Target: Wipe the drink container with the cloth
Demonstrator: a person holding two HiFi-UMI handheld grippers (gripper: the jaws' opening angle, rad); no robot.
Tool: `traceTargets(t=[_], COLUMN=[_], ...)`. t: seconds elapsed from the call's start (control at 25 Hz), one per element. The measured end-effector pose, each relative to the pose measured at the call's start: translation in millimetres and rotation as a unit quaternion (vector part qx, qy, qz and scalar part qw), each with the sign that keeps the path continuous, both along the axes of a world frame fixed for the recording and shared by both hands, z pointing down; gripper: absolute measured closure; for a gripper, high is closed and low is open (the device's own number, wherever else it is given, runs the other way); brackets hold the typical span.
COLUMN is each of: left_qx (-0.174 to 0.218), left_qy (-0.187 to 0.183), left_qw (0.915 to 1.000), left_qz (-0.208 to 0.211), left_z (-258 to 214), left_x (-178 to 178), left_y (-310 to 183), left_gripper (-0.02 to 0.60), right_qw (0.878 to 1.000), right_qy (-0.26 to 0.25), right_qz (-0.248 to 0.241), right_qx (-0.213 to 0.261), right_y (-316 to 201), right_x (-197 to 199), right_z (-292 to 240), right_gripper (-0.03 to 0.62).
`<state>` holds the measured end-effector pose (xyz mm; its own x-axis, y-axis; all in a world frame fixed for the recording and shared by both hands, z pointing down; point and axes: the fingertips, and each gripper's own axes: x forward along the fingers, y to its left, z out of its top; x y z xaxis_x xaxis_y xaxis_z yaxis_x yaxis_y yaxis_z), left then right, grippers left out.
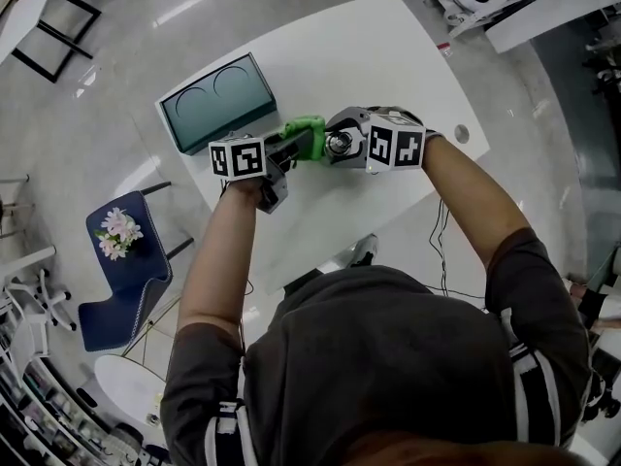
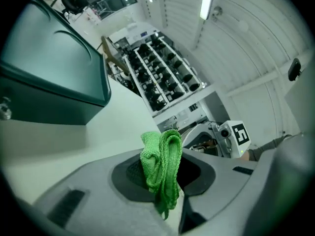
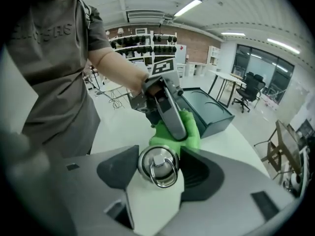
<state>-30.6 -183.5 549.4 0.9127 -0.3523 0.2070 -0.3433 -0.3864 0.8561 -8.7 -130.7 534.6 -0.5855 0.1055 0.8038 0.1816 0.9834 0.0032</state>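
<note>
My left gripper point(image 1: 296, 147) is shut on a bunched green cloth point(image 1: 303, 136), which hangs folded between its pads point(image 2: 161, 166). A white drink bottle point(image 3: 153, 195) with a metal ring cap point(image 3: 157, 165) is clamped in my right gripper point(image 3: 157, 176), cap pointing toward the left gripper. Both grippers meet above the white table point(image 1: 388, 56). In the right gripper view the cloth point(image 3: 191, 132) lies close against the far side of the cap, below the left gripper's finger point(image 3: 171, 109). The bottle's lower body is hidden by the right jaws.
A teal box point(image 1: 215, 100) with two round outlines on its lid lies on the table just beyond the left gripper, and is also in the left gripper view point(image 2: 49, 68). A blue chair point(image 1: 126, 260) with flowers stands on the floor at left.
</note>
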Motion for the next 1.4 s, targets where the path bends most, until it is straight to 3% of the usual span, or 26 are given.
traceTargets(t=[0.16,0.64,0.76,0.84,1.0,1.08,1.16,1.24,1.4], left_qx=[-0.007,0.021,0.034,0.036,0.059,0.073,0.078,0.076,0.064], left_qy=[-0.027,-0.169,-0.185,-0.166,-0.137,-0.146,-0.155,-0.155,-0.143], left_qw=[0.9990,0.9845,0.9816,0.9853,0.9887,0.9861,0.9836,0.9833,0.9850], left_qz=[0.035,0.043,0.034,0.016,0.014,0.032,0.048,0.058,0.073], left_z=[13.7,63.0,59.5,47.3,18.2,14.5,17.4,21.8,26.0], left_x=[18.6,23.2,16.5,9.2,-2.2,-0.3,4.1,8.0,15.9], left_y=[-5.2,-12.0,-11.8,-14.0,-17.5,-16.3,-12.7,-8.2,4.2], left_gripper=[0.500,0.502,0.502,0.502,0.502,0.502,0.502,0.502,0.502], right_qw=[1.000,0.999,0.995,0.987,0.952,0.942,0.944,0.957,0.991], right_qy=[-0.014,-0.031,-0.052,-0.073,-0.114,-0.124,-0.122,-0.102,-0.031], right_qz=[0.010,0.028,0.083,0.145,0.282,0.312,0.305,0.266,0.112], right_qx=[0.005,0.011,0.011,0.016,0.016,0.015,0.028,0.049,0.070], right_y=[1.7,0.5,-8.5,-15.3,-15.7,-12.1,-10.1,-9.8,1.9], right_x=[4.1,4.1,1.9,5.2,24.3,28.2,25.7,21.6,24.7], right_z=[-0.3,-1.8,-3.8,-6.9,-7.8,-5.4,-5.3,-6.5,-3.9], right_gripper=[0.341,0.338,0.303,0.280,0.253,0.270,0.324,0.349,0.355])
